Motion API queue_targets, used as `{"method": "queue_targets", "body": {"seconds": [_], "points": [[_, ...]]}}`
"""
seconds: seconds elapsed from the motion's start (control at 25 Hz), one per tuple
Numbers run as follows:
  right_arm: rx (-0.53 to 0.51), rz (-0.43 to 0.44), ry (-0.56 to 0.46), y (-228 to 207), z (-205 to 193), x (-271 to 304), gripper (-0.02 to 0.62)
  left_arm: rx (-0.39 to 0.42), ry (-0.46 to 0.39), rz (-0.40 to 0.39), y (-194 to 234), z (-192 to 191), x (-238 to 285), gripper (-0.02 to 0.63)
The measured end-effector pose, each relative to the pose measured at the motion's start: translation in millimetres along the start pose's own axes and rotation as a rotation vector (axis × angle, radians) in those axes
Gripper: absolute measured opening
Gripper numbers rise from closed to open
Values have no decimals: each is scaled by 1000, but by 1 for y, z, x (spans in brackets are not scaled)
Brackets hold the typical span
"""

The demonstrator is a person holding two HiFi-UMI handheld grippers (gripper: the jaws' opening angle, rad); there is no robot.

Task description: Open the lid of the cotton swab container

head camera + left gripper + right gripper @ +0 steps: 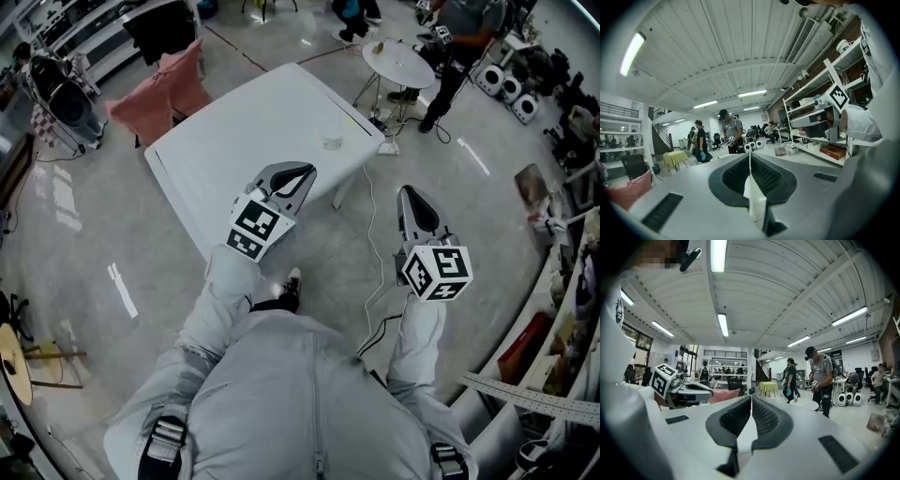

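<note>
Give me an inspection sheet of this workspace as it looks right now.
Surface: white table.
Job's things: small clear container on the table near its right edge; lid too small to tell.
Clutter: nothing seen.
Grippers: left gripper and right gripper both shut, empty, short of the container.
Cables: white cable on the floor beside the table.
Surroundings: pink chair, round table, person standing.
</note>
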State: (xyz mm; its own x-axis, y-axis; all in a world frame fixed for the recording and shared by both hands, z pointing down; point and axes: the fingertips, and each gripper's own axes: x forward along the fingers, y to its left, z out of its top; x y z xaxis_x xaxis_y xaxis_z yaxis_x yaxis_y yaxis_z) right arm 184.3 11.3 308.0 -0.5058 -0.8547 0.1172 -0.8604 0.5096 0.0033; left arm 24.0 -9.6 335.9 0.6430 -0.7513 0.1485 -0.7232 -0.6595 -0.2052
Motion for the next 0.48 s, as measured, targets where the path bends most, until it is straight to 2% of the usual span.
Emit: {"method": "queue_targets", "body": {"seconds": [0.48], "points": [[5, -57, 47, -34, 2, 101, 38, -23, 15, -67, 89, -24, 79, 26]]}}
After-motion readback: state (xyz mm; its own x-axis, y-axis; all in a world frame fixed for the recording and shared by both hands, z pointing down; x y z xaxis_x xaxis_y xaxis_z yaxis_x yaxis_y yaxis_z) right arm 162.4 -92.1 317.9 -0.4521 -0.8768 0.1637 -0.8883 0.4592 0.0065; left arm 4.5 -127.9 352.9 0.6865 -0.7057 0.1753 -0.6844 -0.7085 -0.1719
